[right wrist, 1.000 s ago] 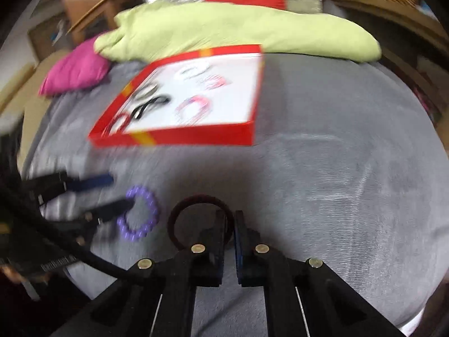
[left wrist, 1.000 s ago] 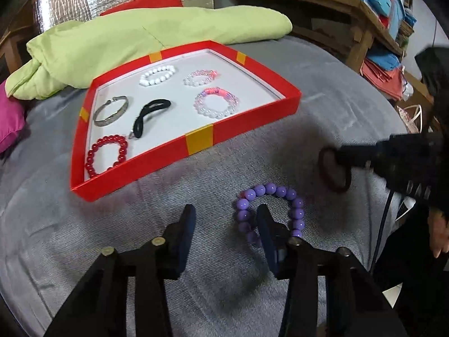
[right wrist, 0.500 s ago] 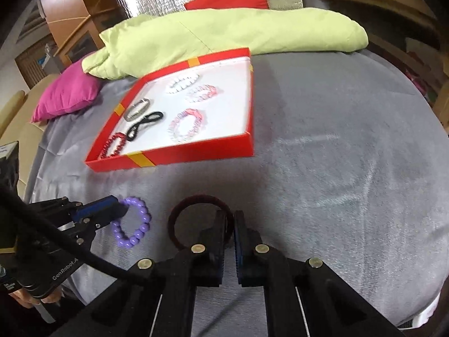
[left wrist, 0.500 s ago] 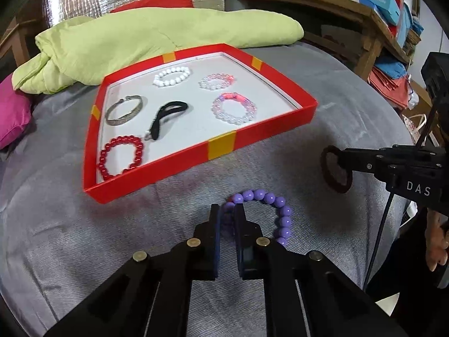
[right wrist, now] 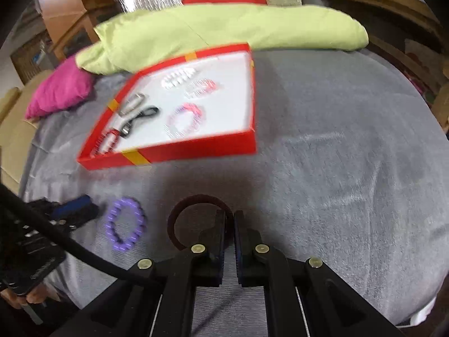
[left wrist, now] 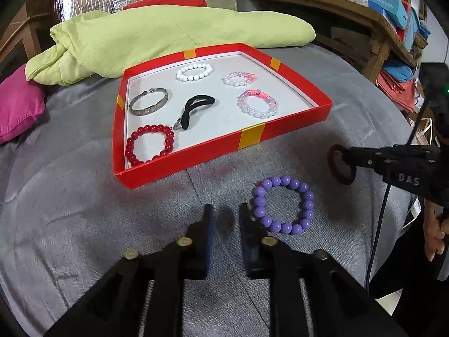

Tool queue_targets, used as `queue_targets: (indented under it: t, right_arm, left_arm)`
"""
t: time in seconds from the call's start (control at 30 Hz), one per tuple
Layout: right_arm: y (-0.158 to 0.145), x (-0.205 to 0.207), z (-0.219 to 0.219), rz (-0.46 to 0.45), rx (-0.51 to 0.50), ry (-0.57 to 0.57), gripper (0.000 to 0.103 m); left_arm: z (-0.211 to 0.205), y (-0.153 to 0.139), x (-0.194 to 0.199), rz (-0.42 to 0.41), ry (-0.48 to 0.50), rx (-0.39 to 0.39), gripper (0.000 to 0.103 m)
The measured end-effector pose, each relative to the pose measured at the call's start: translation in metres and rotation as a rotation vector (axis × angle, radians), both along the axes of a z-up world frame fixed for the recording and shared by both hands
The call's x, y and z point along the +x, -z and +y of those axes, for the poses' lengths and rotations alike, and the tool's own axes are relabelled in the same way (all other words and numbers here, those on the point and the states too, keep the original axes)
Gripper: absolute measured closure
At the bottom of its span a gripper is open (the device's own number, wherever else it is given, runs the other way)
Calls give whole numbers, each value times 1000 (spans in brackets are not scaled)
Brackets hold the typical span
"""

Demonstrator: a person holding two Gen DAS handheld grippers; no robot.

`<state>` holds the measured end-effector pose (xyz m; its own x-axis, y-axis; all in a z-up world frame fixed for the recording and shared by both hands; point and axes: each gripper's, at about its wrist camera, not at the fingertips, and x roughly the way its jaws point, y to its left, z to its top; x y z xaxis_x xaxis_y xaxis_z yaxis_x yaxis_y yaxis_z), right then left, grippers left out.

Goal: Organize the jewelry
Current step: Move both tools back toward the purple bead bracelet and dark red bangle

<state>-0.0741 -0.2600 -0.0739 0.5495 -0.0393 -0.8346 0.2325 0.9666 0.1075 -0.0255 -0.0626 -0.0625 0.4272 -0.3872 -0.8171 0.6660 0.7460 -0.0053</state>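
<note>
A red tray [left wrist: 297, 122] with a white floor holds several bracelets, among them a red bead bracelet [left wrist: 150, 145], a silver bangle [left wrist: 148, 101] and a black hair tie [left wrist: 193, 109]. A purple bead bracelet [left wrist: 283, 205] lies flat on the grey cloth in front of the tray. My left gripper [left wrist: 226, 216] stands just left of it, slightly open and empty. My right gripper [right wrist: 229, 219] is shut on a dark maroon ring bracelet [right wrist: 179, 213], held above the cloth. That ring also shows at the right of the left wrist view [left wrist: 339, 164].
A light green bundle of cloth [left wrist: 168, 36] lies behind the tray, with a pink cushion [left wrist: 16, 104] at the left. Wooden shelves with boxes [left wrist: 373, 8] stand at the back right. The grey cloth [right wrist: 336, 168] stretches right of the tray.
My left gripper shut on the purple bracelet's rim, then opened a little and shifted left, leaving the bracelet on the cloth. My right gripper keeps hold of the maroon ring and swings towards the tray.
</note>
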Motion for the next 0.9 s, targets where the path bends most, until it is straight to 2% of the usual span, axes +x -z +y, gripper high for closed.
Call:
queue_targets:
  t: [0.1, 0.2, 0.33, 0.9]
  right_arm:
    - [0, 0, 0, 0, -3, 0, 96]
    - [0, 1, 1, 0, -13, -3, 96]
    - [1, 1, -1, -1, -2, -4, 96]
    - [1, -4, -10, 2, 89, 5, 96]
  left_arm:
    - [-1, 0, -1, 1, 0, -4, 53]
    - [-5, -2, -4, 3, 13, -17, 48]
    - [-12, -3, -7, 13, 36, -33, 37]
    - [-35, 11, -13, 48, 86, 2, 35]
